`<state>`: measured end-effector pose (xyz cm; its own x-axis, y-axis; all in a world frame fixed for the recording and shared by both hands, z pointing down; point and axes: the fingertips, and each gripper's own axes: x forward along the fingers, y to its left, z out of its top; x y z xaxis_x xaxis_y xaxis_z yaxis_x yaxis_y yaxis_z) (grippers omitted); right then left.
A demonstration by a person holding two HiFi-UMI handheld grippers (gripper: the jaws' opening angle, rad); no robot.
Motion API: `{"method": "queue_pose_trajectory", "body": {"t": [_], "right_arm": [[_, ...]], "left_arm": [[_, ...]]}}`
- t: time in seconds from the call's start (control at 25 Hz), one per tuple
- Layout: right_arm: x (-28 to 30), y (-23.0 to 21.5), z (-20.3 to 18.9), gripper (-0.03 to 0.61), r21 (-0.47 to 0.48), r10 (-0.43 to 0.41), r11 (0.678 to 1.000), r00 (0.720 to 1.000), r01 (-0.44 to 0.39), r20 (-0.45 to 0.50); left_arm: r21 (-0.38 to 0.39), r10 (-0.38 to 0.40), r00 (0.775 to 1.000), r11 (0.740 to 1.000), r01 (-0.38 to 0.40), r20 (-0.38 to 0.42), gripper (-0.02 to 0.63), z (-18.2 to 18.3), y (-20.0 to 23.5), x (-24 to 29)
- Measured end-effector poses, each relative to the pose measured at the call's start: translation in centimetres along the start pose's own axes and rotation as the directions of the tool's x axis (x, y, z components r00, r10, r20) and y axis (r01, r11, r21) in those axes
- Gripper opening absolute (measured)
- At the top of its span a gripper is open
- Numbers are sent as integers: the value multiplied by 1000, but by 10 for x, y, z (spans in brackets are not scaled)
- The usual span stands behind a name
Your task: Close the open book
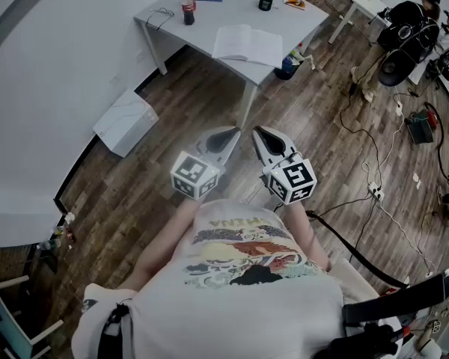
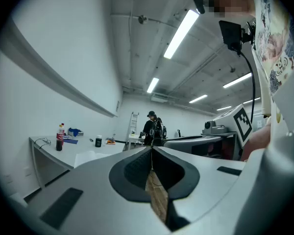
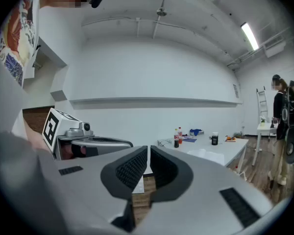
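1. Open book [image 1: 247,45] lies flat on the white surface [image 1: 314,17], well apart from me. Not started.
2. Left hand-held gripper [image 1: 226,137] and right hand-held gripper [image 1: 268,140]: jaws pinched together, empty.
3. I judge everything remains: approach, fold cover over.

We see our left gripper [image 2: 152,154] with its jaws pressed together and nothing between them. Beyond it, at left, a white table [image 2: 41,150] bears a cola bottle [image 2: 59,141], a dark jar [image 2: 98,141] and the open book [image 2: 90,156].

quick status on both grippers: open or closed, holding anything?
Left gripper: closed, nothing held.
Right gripper: closed, nothing held.
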<state>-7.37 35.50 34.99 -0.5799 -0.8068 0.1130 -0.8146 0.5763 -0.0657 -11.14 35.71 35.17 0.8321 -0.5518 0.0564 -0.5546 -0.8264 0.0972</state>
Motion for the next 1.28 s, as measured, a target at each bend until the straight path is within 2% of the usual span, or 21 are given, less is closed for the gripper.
{"method": "queue_pose_trajectory", "body": {"t": [0.36,0.6,1.0,1.28], "right_arm": [[6,-1,-3,32,1,3,1000,1000,-3,-3],[3,-3,0,34,56,3,998,1000,-4,30],[1,3,-13,34,42,-9,999,1000,10,-12],[-1,8,-21,32,77,-10,997,999,12,-35]], "left_arm": [[3,-2,1000,1000,2,3,11,0,4,3],[3,-3,1000,1000,3,4,11,0,3,1],[-7,-13,1000,1000,13,-14,11,-7,0,-8],[-10,-20,999,1000,20,-28,11,-13,0,-18]]}}
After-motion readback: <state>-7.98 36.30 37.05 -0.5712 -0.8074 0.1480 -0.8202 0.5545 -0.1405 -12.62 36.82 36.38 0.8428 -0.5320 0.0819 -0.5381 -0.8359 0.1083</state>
